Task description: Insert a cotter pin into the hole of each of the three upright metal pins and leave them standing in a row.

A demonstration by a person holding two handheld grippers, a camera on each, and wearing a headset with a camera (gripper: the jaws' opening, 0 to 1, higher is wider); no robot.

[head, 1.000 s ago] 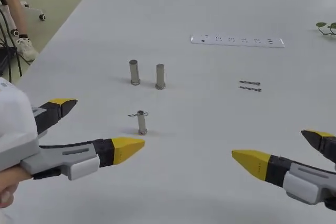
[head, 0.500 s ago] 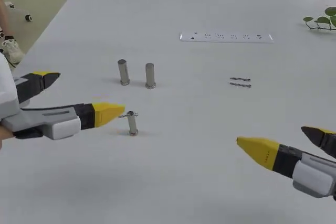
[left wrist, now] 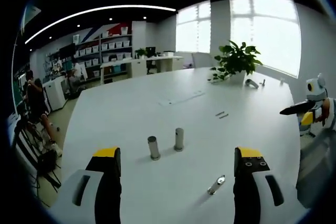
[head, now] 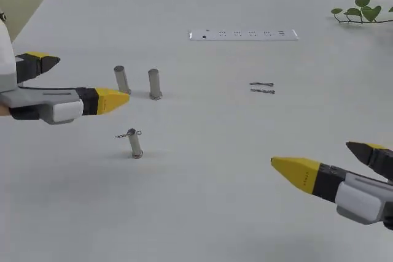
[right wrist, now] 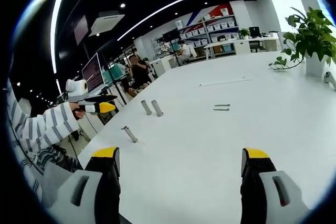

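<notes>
White bench (head: 202, 225) ran across an open office, with shelving and bright windows behind it in the gripper views. At the left edge of the head view, the left hand-held gripper (head: 92, 80) hovered above the surface, its yellow-tipped jaws spread wide and nothing between them. Low on the right, the right hand-held gripper (head: 311, 154) was likewise wide open and empty (its own view had plain bench between the jaws). Ahead of the left jaws stood the first bare metal pin (head: 121, 79), and just beside it the second bare metal pin (head: 155, 84), both upright. Nearer the person and apart from that pair, the third metal pin (head: 134, 145) stood on its own with a cotter pin (head: 128, 134) through its top, the wire sticking out to one side. Well to the right of the pins, two loose cotter pins (head: 261, 84) lay side by side on the bench. Beyond them a white power strip (head: 244, 35) lay flat, and leaves of a plant (head: 362, 9) showed at the far right corner.
</notes>
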